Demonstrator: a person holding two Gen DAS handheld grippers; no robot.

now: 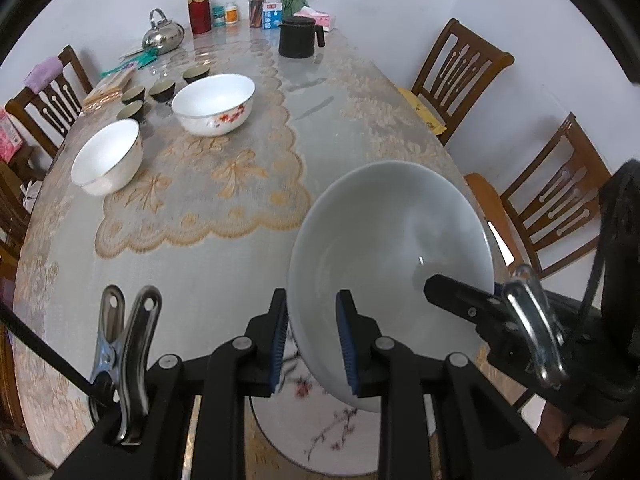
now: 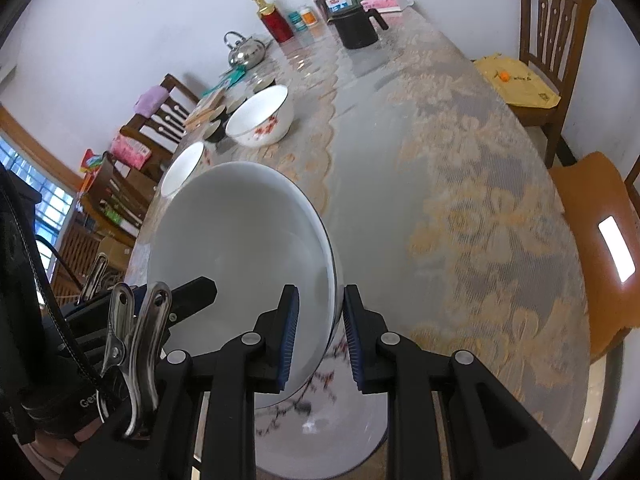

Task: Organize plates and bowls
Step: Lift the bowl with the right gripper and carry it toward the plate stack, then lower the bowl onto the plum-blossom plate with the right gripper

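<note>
Left wrist view: the left gripper (image 1: 312,344) is closed on the near rim of a white bowl (image 1: 392,256), held tilted above a plate (image 1: 320,432) at the counter's (image 1: 224,264) near edge.

Right wrist view: the right gripper (image 2: 322,344) is clamped on the opposite rim of the bowl (image 2: 240,256); the plate (image 2: 320,432) lies directly beneath.
</note>
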